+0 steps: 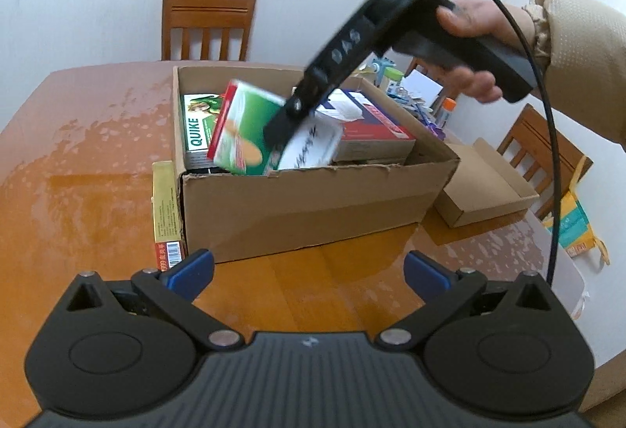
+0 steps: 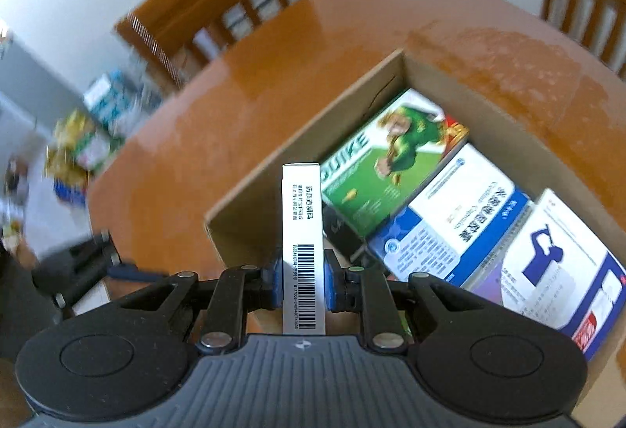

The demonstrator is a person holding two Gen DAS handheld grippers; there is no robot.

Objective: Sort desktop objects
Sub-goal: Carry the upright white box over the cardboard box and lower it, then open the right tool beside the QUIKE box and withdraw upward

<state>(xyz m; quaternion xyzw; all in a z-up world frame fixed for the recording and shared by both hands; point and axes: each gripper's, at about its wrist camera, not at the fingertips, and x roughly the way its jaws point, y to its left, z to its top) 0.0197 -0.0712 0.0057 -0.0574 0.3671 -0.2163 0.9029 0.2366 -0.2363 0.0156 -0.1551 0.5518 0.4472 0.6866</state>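
Closest in, the left gripper [image 1: 309, 273] sits low over the wooden table [image 1: 78, 193], its blue pads spread wide with nothing between them — idle for now. Just ahead of it, a yellow box [image 1: 166, 209] lies flat on the table, touching the left outer wall of the cardboard box [image 1: 305, 209]. That one is not sorted yet, by the look of it.

Up over the carton, the right gripper [image 2: 303, 281] is clamped narrow on a green and white box [image 1: 246, 130], pinching its slim barcode edge and holding it tilted above the opening, not yet let go. So this placing step looks nearly done, pending a release.

Inside, already packed: a green QUIKE box [image 2: 375, 169] against the far-left corner, a blue and white box [image 2: 450, 220] beside it, and a white box with a blue figure [image 2: 555, 263] further right.

Beyond the carton, a small flat cardboard tray [image 1: 485, 189] rests on the table, and behind it sits a blurry heap of small items [image 1: 414, 103] — possibly more sorting left there, though I cannot tell.
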